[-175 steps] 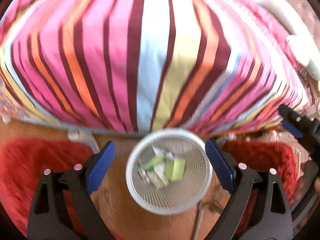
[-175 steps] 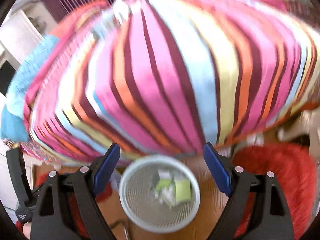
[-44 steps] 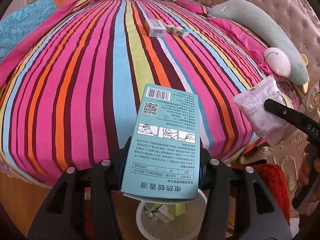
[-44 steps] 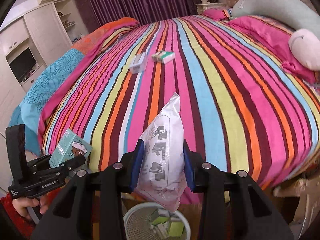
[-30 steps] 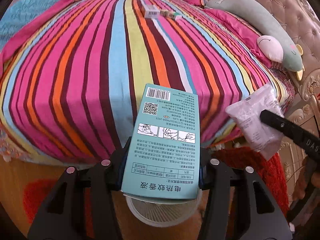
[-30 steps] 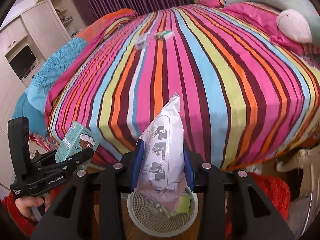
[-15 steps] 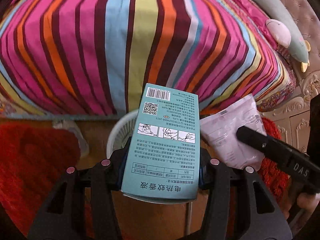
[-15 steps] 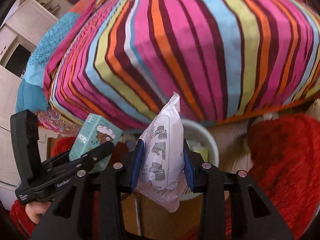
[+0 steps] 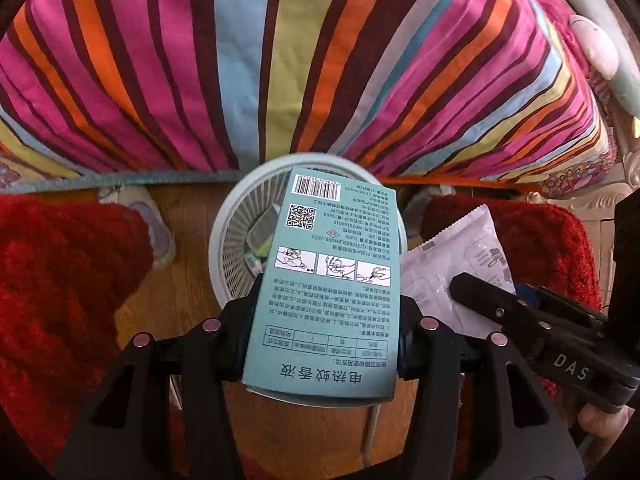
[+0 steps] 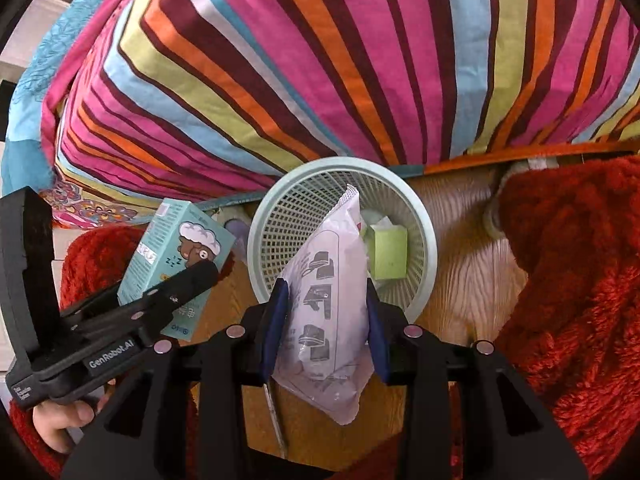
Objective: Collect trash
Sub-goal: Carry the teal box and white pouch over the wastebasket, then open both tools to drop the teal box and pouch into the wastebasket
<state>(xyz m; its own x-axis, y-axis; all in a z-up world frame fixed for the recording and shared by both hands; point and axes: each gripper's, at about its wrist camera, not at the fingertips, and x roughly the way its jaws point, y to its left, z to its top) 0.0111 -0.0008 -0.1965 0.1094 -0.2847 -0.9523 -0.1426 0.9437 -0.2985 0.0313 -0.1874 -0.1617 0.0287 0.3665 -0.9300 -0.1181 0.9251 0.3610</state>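
My left gripper [image 9: 324,320] is shut on a teal cardboard box [image 9: 332,280] and holds it above the pale mesh wastebasket [image 9: 228,240] on the floor. My right gripper [image 10: 324,320] is shut on a white plastic pouch [image 10: 332,320] and holds it over the basket's near rim [image 10: 424,240]. In the right wrist view the left gripper [image 10: 192,276] with its box [image 10: 168,252] is left of the basket. In the left wrist view the pouch [image 9: 452,256] is right of the basket. A green box [image 10: 388,256] and other scraps lie inside the basket.
The bed with a striped cover [image 9: 280,60] hangs just behind the basket. Red shaggy rugs [image 9: 60,300] [image 10: 580,300] lie on the wooden floor [image 10: 468,264] on both sides. A grey-green pillow [image 9: 600,40] lies at the bed's right.
Both grippers have swung down from the bed toward the floor with the box and pouch still held. The basket now sits directly under them.
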